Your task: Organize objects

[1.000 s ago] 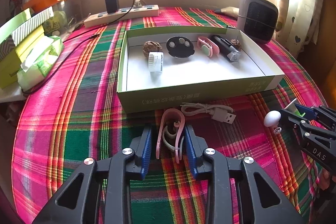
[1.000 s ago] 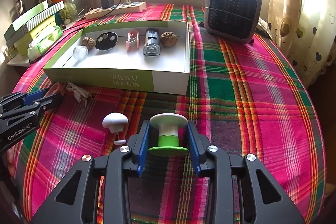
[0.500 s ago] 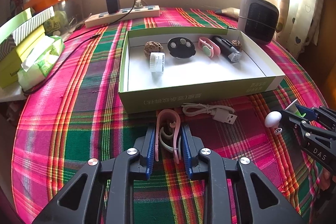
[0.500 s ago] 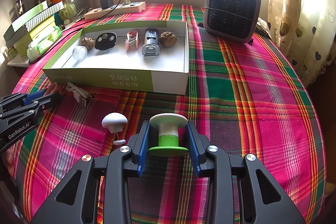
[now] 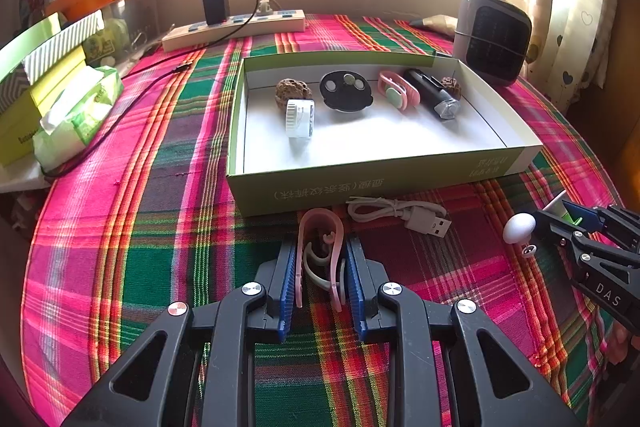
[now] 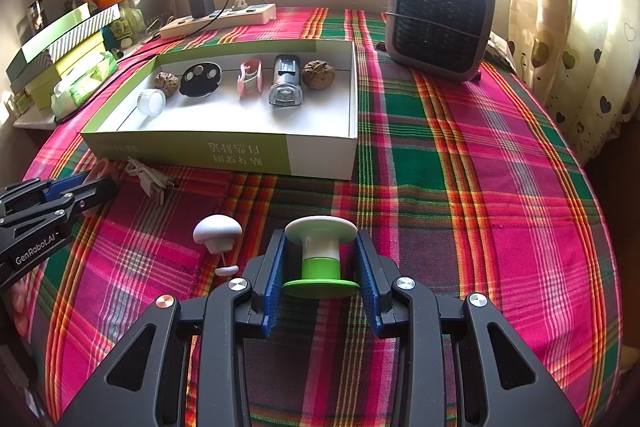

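**Ana:** Objects for tidying: how many are in the box [image 5: 384, 183] so far?

**Ben:** Six that I can count, lined up near its far wall: two rough brown lumps, a white cap, a black disc, a pink case and a dark torch. Left out on the plaid cloth [image 6: 500, 187], by my reckoning: a pink clip [image 5: 320, 255], a white cable [image 5: 400, 213], a white mushroom-shaped knob [image 6: 217, 233] and a green-and-white spool [image 6: 321, 255].

**Ana:** So roughly past halfway. What are the grippers doing?

**Ben:** The left gripper [image 5: 321, 267] is tilted down at the cloth just in front of the box. Its jaws have just been closing, and the pads now press the clip's two sides. The clip looks to rest on the cloth.

**Ana:** And the other?

**Ben:** The right gripper [image 6: 321, 269] tilts down likewise, clenched on the spool's flanges, well short of the box's near wall. The knob sits just beside its left finger.
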